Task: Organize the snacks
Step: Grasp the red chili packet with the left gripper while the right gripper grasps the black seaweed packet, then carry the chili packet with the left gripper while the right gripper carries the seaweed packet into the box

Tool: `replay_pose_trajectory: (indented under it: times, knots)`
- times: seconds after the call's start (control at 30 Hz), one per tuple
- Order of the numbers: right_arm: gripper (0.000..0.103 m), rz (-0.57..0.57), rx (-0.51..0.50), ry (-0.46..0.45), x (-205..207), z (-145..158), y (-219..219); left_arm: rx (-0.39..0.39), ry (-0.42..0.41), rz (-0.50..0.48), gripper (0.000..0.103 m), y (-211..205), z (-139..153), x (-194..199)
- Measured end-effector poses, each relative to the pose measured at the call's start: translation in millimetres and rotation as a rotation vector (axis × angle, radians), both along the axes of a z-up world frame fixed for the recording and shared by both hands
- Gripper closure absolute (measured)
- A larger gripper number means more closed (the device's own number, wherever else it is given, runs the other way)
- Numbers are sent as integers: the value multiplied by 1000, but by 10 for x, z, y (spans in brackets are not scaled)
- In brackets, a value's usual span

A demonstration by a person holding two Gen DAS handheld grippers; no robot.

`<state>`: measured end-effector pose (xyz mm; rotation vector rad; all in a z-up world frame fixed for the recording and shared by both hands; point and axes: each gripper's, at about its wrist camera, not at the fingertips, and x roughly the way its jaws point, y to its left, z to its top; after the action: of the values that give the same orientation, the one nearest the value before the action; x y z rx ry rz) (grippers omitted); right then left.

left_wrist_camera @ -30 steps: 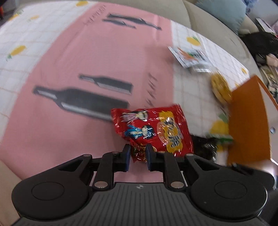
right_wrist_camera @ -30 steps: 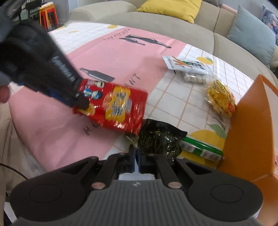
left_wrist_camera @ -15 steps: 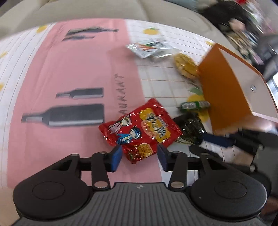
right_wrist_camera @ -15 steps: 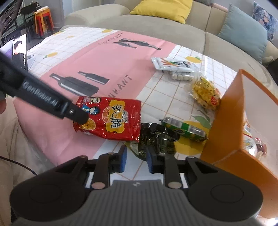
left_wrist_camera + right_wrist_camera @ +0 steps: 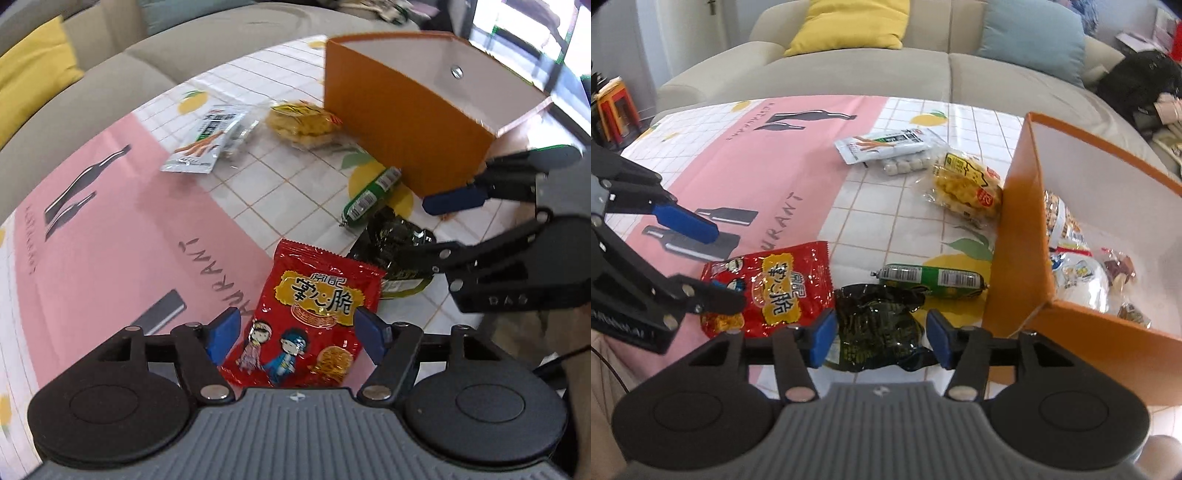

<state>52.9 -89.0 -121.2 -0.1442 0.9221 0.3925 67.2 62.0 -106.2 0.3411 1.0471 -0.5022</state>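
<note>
The red snack packet (image 5: pixel 314 314) is seen lying flat on the pink band of the tablecloth (image 5: pixel 110 221), near the table's front edge, with the left gripper (image 5: pixel 297 338) poised over its lower end. Its jaws are opening, the packet lies between them, and the blue pads are not pressed against the foil. Just beside it the dark crinkled packet (image 5: pixel 875 325) lies between the pads of the right gripper (image 5: pixel 879 338), whose jaws are likewise opening, nothing being held.

Both packets may be judged light, soft and slippery (the foil is glossy, and the contents are probably brittle). A hold across a sealed end seam would be preferred to a squeeze on the puffed middle.

The orange box (image 5: pixel 1012 236) stands at the right side of the table, some snacks already inside. A green tube (image 5: pixel 931 280), a yellow bag (image 5: pixel 967 188) and a white packet (image 5: pixel 882 146) are left on the checked cloth outside it.
</note>
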Motion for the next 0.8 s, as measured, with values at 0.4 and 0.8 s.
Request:
replay_pose_trajectory:
  times: [0.4,0.8]
  knots:
    - [48,-46,-7,60,124,-234,42,-21,82,-140,10,-6,-252,171]
    - [46,-73,18,66,172,-315,28,-50,106,-120,1,-77,-368,267]
